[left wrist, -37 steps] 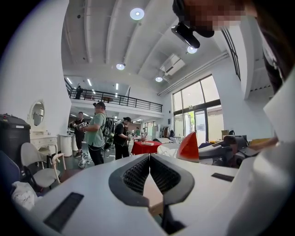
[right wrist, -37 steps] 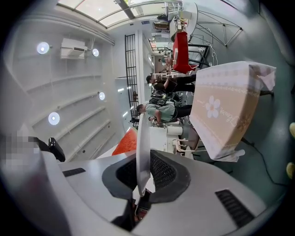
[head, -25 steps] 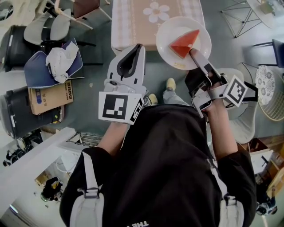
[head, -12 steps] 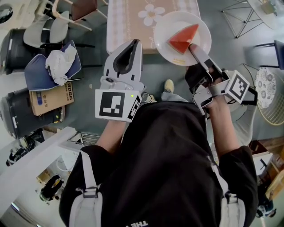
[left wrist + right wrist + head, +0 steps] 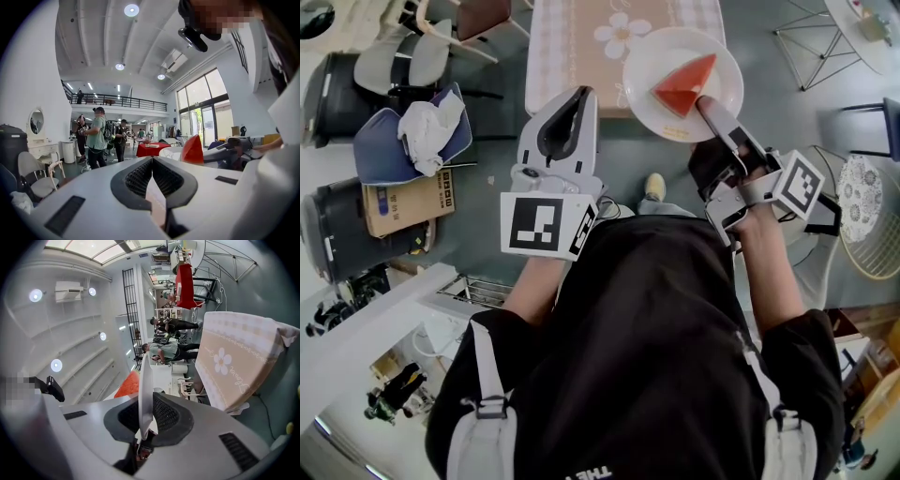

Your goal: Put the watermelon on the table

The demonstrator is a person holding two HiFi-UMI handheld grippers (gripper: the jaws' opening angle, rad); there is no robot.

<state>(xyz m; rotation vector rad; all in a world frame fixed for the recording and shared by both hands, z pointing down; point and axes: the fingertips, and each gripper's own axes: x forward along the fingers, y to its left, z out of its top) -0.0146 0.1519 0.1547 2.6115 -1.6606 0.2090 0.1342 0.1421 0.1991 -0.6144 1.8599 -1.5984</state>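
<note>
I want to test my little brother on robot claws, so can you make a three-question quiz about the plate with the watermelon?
1. True or false: the right claw grips the rim of the white plate.
2. What lies on the plate? A) watermelon slice B) banana C) sandwich
3. Fill the blank: the left claw is shut and holds ____.

Key: 1 true; 2 A; 3 nothing.
</note>
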